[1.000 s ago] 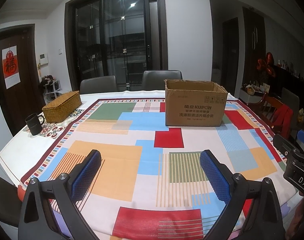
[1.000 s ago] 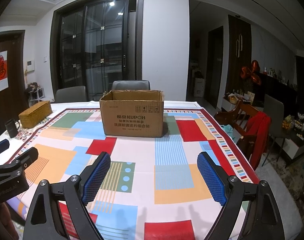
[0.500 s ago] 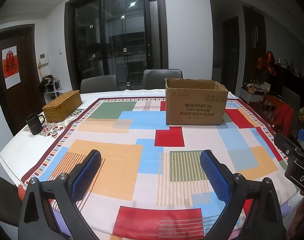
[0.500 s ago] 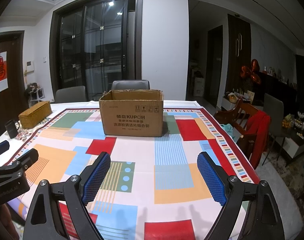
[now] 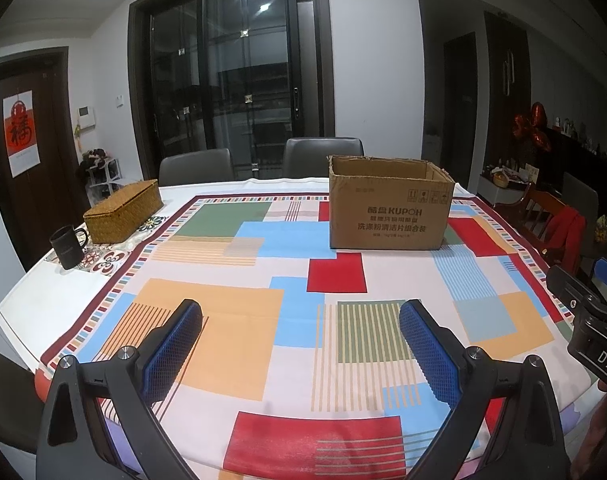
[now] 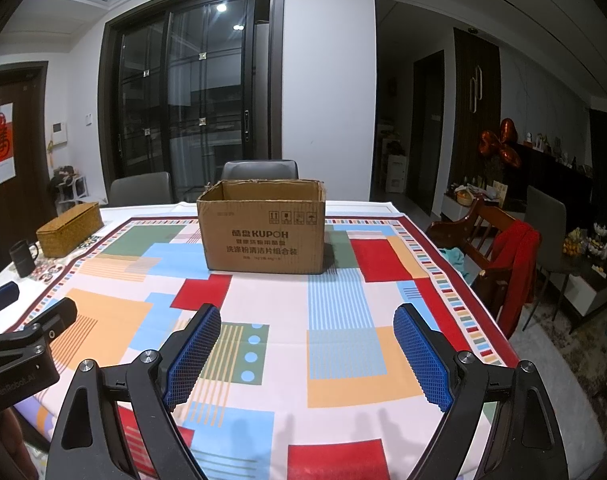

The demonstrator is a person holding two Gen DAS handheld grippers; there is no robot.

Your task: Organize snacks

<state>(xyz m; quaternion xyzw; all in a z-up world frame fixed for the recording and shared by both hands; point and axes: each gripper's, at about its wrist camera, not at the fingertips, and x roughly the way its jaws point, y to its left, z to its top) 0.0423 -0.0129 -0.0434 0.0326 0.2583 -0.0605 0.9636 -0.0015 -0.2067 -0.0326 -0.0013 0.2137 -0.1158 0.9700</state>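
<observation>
An open brown cardboard box [image 5: 389, 212] stands upright at the far side of the table on a colourful patchwork tablecloth [image 5: 239, 300]; it also shows in the right wrist view [image 6: 263, 232]. Its inside is hidden. No snacks show in either view. My left gripper [image 5: 301, 328] is open and empty above the near part of the table. My right gripper [image 6: 307, 332] is open and empty, also above the near part. Each gripper shows at the edge of the other's view: the right one [image 5: 591, 320], the left one [image 6: 23, 340].
A woven lidded basket [image 5: 123, 212] and a black mug [image 5: 67, 248] sit at the far left of the table. Grey chairs [image 5: 323, 156] stand behind the table. A wooden chair with a red garment [image 6: 503, 248] stands to the right.
</observation>
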